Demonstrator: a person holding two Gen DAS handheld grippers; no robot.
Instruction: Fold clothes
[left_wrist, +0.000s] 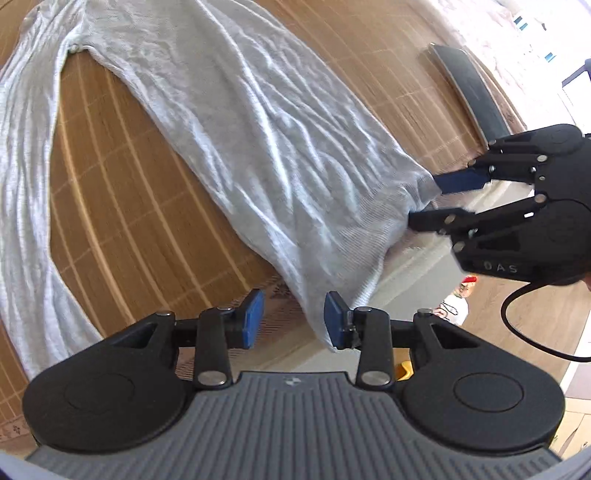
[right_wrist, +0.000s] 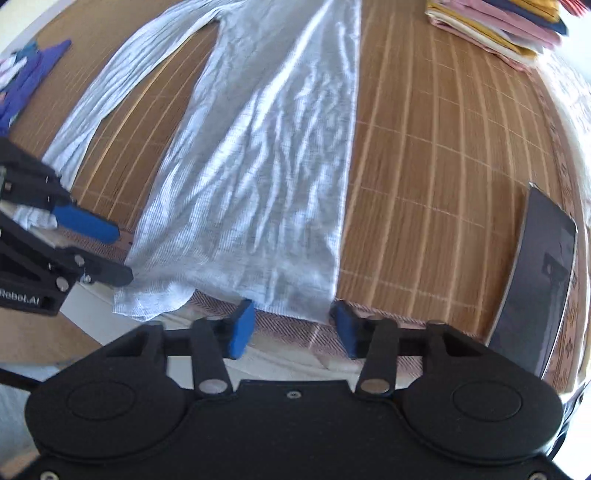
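One grey long-sleeved shirt (right_wrist: 266, 177) lies spread on the bamboo-mat surface (right_wrist: 443, 184), hem at the near edge. Our left gripper (left_wrist: 293, 319) and right gripper (right_wrist: 291, 328) have fingers parted at the hem corners, gripping nothing. If we close unevenly, the hem may bunch or slip off the edge.

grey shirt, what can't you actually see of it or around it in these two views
- Grey shirt: collar end cut off by the top edge, both views.
- Folded pile: mostly cropped at the right wrist view's top edge.
- Dark tablet: screen blurred, unreadable.
- Left gripper: hem touches one pad; grip unclear.
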